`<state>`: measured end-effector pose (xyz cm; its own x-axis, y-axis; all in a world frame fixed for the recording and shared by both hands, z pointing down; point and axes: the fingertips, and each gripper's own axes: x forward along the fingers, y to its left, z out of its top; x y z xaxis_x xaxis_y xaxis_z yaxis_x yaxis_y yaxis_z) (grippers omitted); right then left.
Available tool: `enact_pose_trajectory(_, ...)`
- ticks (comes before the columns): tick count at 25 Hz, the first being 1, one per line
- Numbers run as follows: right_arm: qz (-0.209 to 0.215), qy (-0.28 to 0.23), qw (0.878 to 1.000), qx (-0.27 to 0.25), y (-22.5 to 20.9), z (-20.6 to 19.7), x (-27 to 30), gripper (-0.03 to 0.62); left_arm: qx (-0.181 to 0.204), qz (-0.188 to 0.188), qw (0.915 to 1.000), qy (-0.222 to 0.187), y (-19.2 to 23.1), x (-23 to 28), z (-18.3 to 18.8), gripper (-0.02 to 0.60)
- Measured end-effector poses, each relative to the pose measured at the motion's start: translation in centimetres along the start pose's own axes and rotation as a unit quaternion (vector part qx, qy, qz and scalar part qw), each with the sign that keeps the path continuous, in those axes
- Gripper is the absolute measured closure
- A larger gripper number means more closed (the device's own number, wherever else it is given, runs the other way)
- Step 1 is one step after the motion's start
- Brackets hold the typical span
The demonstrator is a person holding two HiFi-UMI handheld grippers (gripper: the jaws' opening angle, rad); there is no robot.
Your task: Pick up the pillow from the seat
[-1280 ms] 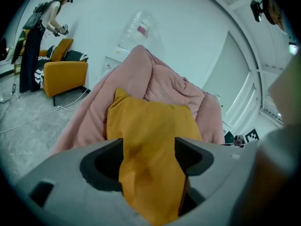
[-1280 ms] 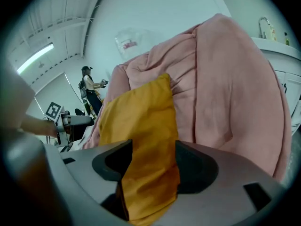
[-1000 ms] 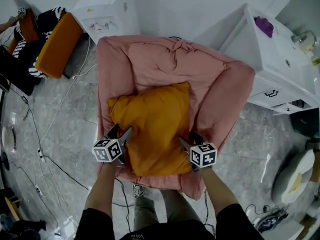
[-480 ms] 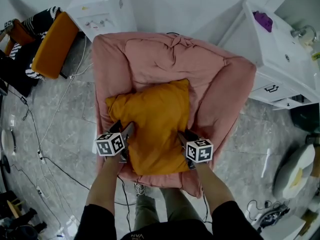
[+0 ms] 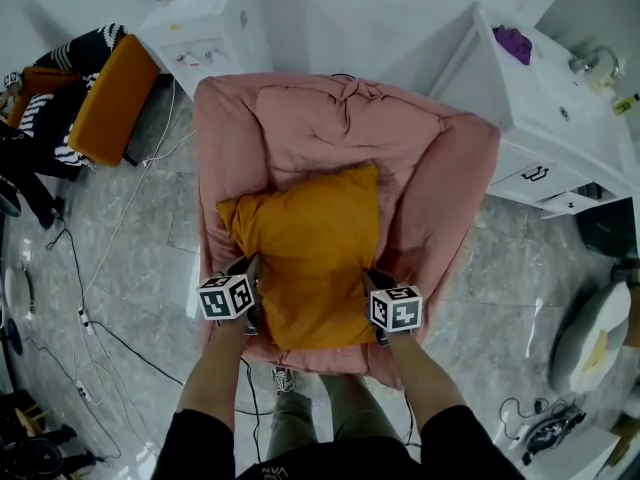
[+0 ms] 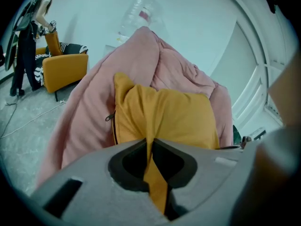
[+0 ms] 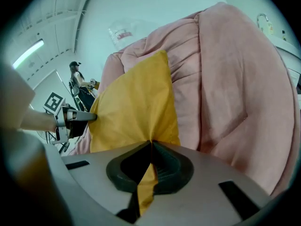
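One orange pillow [image 5: 305, 258] in the pink armchair seat [image 5: 440, 198]

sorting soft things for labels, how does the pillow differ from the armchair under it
The pillow is orange; the armchair is pink. The pillow is much smaller, lying in the armchair's seat. The left tongs and right tongs have just closed on the pillow's opposite sides; neither grips the armchair. Both are soft, creased fabric.
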<state>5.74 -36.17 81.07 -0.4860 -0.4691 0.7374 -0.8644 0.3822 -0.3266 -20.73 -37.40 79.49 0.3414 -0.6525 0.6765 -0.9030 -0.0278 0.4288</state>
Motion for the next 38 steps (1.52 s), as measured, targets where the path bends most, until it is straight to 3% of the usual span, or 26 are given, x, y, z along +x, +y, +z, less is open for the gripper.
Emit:
enact_pose_trajectory(7, 0.005, -0.019, 1.0, -0.003, 2.3, -0.1, -2.8, 0.586, -0.017, 0.001, 0.9998, -0.009, -0.2, -3.3, -0.6, 0.56)
enact_pose_trajectory(15, -0.003, -0.042, 0.999, -0.003, 4.8, -1.4, -7.4, 0.586, -0.022, -0.026, 0.9985, -0.042, -2.1, -9.1, -2.0, 0.56)
enact_pose_trajectory(31, -0.03, -0.078, 0.996, -0.014, 10.7, -4.9, -15.2, 0.586, -0.007, -0.066, 0.9962, -0.057, -3.7, -19.4, -6.0, 0.56)
enact_pose_trajectory(38, -0.045, -0.103, 0.994, -0.004, 12.5, -5.5, -19.1, 0.586, 0.009, -0.097, 0.9912, -0.09, -5.7, -22.9, -5.5, 0.56)
